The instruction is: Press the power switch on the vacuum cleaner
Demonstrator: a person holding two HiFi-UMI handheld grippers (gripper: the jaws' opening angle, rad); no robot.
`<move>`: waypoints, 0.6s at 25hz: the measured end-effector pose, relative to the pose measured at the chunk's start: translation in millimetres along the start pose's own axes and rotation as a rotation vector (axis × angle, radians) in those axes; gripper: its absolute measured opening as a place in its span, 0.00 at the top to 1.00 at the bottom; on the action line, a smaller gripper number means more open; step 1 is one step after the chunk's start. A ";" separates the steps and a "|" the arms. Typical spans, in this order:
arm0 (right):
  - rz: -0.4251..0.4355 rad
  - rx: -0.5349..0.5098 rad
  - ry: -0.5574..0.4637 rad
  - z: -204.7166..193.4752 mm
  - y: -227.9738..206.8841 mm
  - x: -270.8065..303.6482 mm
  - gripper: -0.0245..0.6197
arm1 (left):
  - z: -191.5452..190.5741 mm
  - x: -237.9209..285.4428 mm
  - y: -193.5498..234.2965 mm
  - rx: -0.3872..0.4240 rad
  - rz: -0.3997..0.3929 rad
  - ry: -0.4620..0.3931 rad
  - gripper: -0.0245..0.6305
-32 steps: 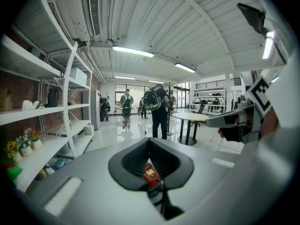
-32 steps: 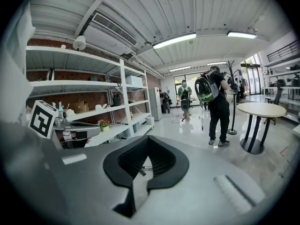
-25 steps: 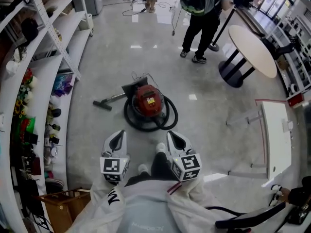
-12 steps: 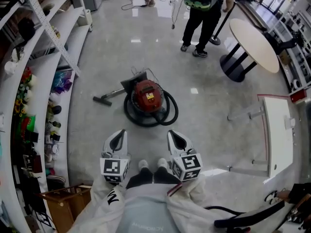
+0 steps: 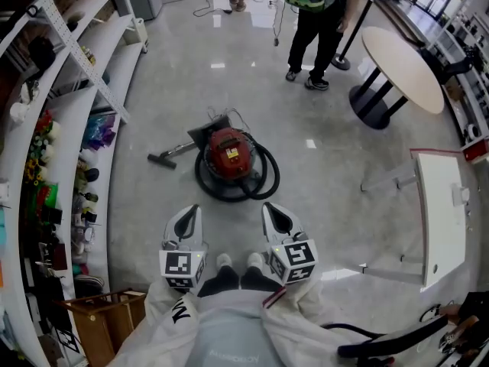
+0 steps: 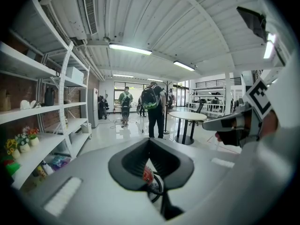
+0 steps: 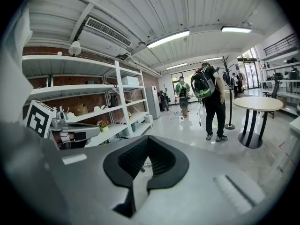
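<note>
Seen from the head camera, a red canister vacuum cleaner (image 5: 231,153) sits on the polished grey floor (image 5: 168,75) at 12 o'clock from the person wearing the rig, well apart from both handheld grippers. Its black hose (image 5: 264,180) loops around the canister, and a wand ends in a floor nozzle (image 5: 156,160) at about 9 o'clock of the machine. A pale label shows on the red top, but the power switch itself is too small to make out. The left gripper (image 5: 192,208) and the right gripper (image 5: 267,207) are held side by side, low in the frame, both pointing toward 12 o'clock, with the wearer's white shoes (image 5: 224,264) between and just below them. Each gripper's own view shows its two dark jaw pads meeting at the tips with nothing between them, so both are closed and empty; in the left gripper view a sliver of the red canister and black hose shows through the gap behind the closed tips. White shelving (image 5: 72,121) stocked with small goods curves along the 9 o'clock side of the room, and a cardboard box (image 5: 99,319) stands on the floor at 7 o'clock. A standing person (image 5: 317,21) with a green backpack is at 1 o'clock beyond the vacuum, beside a round table (image 5: 401,58) at 2 o'clock. A white desk (image 5: 435,212) stands at 3 o'clock.
</note>
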State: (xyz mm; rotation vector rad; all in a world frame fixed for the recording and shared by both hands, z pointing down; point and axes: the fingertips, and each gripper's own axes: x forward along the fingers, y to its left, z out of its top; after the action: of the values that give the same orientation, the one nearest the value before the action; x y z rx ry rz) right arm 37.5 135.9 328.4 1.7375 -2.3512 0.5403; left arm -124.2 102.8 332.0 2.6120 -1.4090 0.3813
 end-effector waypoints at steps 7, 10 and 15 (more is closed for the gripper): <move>0.002 0.000 -0.022 6.9 -19.6 -8.7 0.96 | 14.3 10.9 -16.8 0.008 -0.002 -0.014 0.96; 0.001 -0.001 -0.032 11.4 -25.7 -10.7 0.96 | 19.5 14.0 -21.8 0.009 -0.001 -0.022 0.96; 0.000 -0.001 -0.046 17.0 -28.6 -9.4 0.96 | 24.7 16.6 -20.5 0.015 0.004 -0.031 0.96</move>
State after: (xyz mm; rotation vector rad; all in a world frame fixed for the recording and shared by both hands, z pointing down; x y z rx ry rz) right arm 68.9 130.4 314.8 1.7682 -2.3819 0.5040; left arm -94.5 94.6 313.0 2.6391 -1.4269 0.3546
